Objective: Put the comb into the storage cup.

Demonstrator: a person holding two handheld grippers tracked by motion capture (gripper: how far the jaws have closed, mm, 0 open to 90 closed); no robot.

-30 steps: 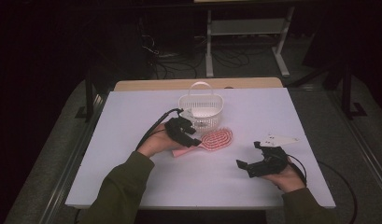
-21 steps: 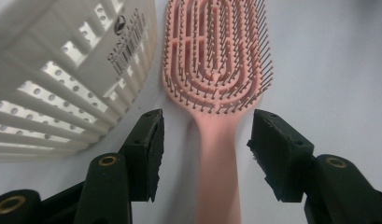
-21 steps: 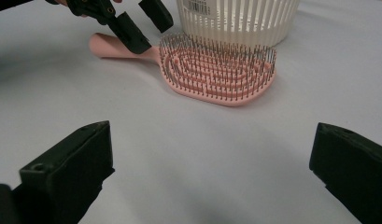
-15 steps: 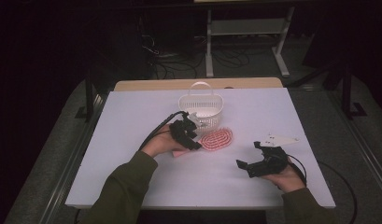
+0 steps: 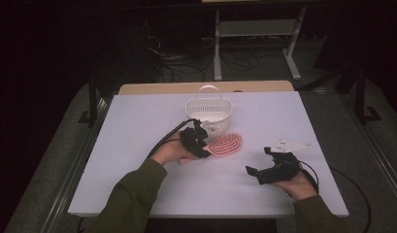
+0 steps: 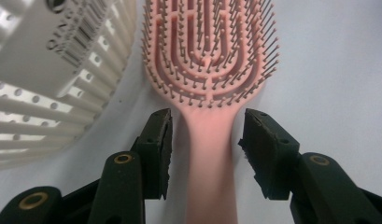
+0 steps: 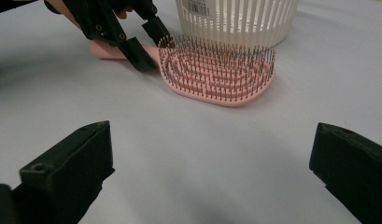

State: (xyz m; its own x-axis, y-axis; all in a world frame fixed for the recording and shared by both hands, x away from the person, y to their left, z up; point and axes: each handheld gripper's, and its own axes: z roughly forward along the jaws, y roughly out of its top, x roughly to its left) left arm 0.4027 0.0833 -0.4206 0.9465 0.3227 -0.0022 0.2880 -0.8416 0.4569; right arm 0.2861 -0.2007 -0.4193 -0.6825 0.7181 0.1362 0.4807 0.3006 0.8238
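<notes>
Brush (image 5: pixel 225 144) is lying bristles-up mid-tabletop, just beside the basket (image 5: pixel 209 112); left gripper (image 6: pixel 205 140) is straddling its handle, jaws having just been closing, pads not yet touching; right gripper (image 7: pixel 212 163) is resting wide; brush is looking light, stiff, slick plastic; handle neck is seeming the best hold.

We take this for a lab or recording room: a white-topped bench (image 5: pixel 138 145) under bright light, dark surroundings, loose cables (image 5: pixel 179 68) on the floor, a metal stand (image 5: pixel 256 34) behind.

The hairbrush (image 5: pixel 225 144) lies on the table (image 5: pixel 138 126), just before the basket (image 5: pixel 209 109).
</notes>
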